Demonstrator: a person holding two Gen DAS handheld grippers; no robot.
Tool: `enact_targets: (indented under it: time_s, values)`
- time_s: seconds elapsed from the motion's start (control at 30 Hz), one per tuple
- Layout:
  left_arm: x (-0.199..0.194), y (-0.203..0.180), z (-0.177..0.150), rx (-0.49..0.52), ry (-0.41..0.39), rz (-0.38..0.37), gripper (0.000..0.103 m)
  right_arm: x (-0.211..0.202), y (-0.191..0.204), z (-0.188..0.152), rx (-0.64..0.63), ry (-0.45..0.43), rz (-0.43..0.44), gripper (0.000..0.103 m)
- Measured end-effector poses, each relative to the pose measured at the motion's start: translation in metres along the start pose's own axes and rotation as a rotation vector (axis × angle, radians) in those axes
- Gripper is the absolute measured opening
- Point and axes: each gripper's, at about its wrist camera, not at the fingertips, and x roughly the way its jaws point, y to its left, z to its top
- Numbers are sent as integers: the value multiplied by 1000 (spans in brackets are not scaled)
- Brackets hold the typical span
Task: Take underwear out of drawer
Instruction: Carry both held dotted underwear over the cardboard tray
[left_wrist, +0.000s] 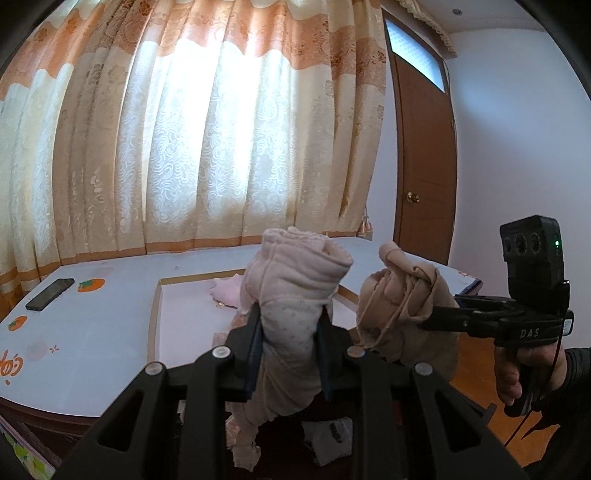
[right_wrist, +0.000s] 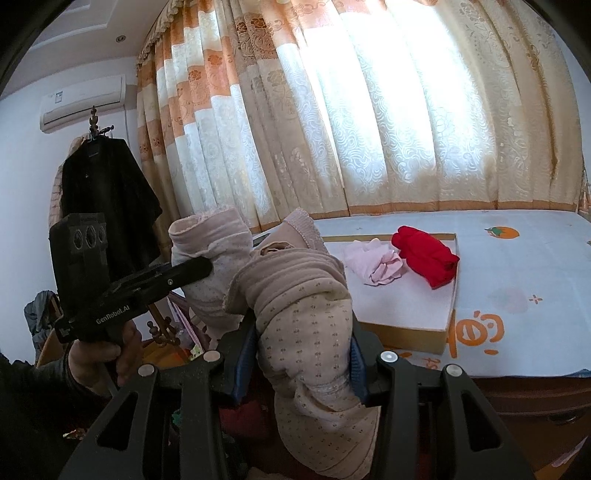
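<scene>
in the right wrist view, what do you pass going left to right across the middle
left gripper shut on a pink garment → right gripper shut on a dotted garment → light pink cloth → red cloth → orange fruit print

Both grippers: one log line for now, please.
left gripper shut on pink underwear | right gripper shut on dotted underwear | both lifted

Backlit curtains (orange-banded), wooden door.
</scene>
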Motion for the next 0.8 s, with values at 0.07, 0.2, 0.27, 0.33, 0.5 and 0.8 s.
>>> enact_targets:
  time_s: [0.07, 0.2, 0.27, 0.33, 0.5, 0.8]
  values:
    - [1, 3, 1, -16, 3, 1, 24, 2, 0, 2, 2, -1, -1, 46]
    - [2, 7, 3, -24, 1, 10, 24, 7, -1, 5, 8, 1, 2, 46]
    - [2, 9, 4, -29, 2, 10, 24, 9, -1, 7, 7, 2, 1, 46]
    - [2, 10, 5, -26, 3, 15, 24, 9, -1, 6, 8, 2, 2, 46]
    - [4, 14, 13, -13, -1, 27, 24, 16, 1, 15, 6, 4, 4, 46]
    - [13, 25, 25, -17, 3, 32, 24, 33, -2, 30, 19, 15, 16, 46]
